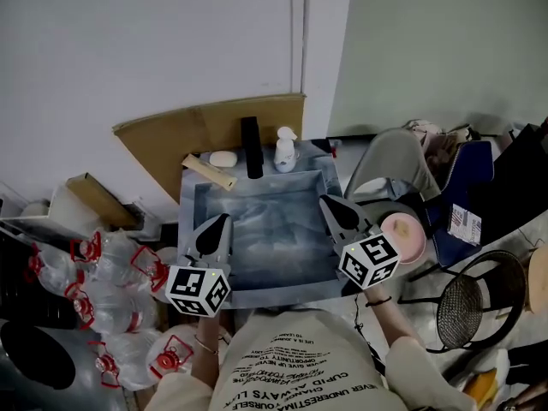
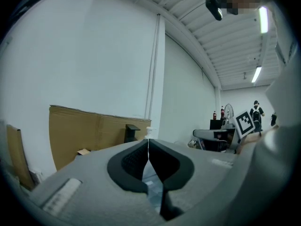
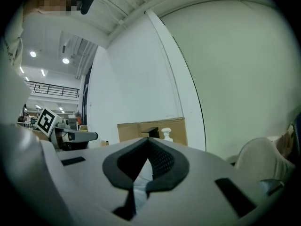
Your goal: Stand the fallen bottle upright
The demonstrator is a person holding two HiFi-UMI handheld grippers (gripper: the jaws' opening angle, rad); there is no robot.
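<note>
Your left gripper point(image 1: 223, 221) and right gripper point(image 1: 327, 202) hover over the near half of the grey table point(image 1: 274, 234). Each has its jaws pressed together with nothing between them. Well ahead of both tips, at the far edge, the bottle point(image 1: 285, 149) stands upright, closer to your right gripper's line. A black box point(image 1: 250, 146) stands just left of it, with cardboard point(image 1: 171, 135) behind.

Head view: the near edge of the counter point(image 1: 257, 296) is masked by the marker cubes of the left gripper point(image 1: 223, 219) and right gripper point(image 1: 326, 200) and by the person's shirt point(image 1: 291, 366). The water jugs point(image 1: 111, 302) at left are cut off by the picture's edge. Left and right gripper views: each gripper's body hides the bottle point(image 2: 149, 132) below its pump head. Left gripper view: the two distant bottles point(image 2: 222, 112) at far right are too small to identify
</note>
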